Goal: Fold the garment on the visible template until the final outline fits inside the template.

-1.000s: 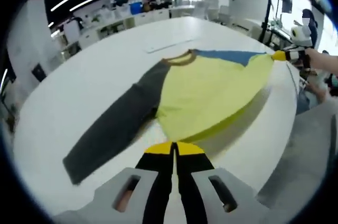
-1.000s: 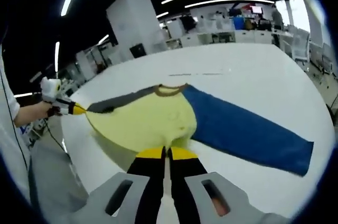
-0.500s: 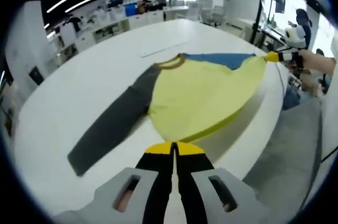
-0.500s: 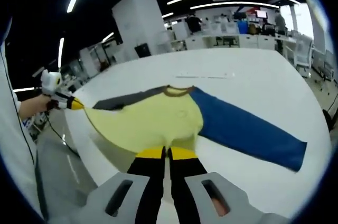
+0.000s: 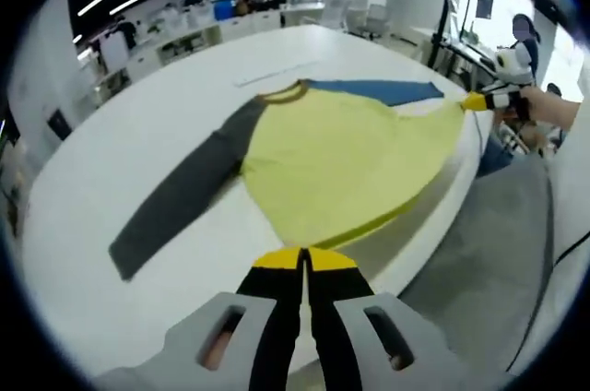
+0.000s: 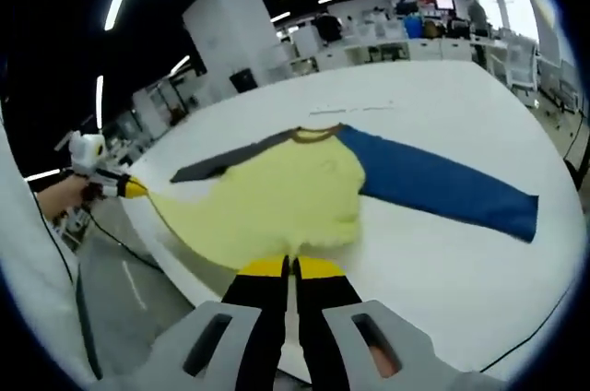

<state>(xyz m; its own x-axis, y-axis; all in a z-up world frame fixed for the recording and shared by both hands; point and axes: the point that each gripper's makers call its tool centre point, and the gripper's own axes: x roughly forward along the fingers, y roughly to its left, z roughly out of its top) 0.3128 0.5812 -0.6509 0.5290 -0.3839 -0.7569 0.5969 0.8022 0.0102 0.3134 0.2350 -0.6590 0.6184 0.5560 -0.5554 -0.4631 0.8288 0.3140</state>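
Currently I hold the long-sleeved shirt (image 5: 355, 165) by its hem corners, left gripper (image 5: 301, 260) and right gripper (image 6: 289, 267) each with jaws pressed together on yellow fabric. It lies spread on the white table (image 5: 138, 133), near edge lifted, so I judge folding not yet begun. Next: carry the hem toward the far collar (image 6: 315, 134).

The garment (image 5: 350, 165) has a pale yellow body, one dark grey sleeve, one blue sleeve and a brown collar — on a plain white tabletop (image 5: 111, 151). Gripper jaws: black, yellow-tipped.
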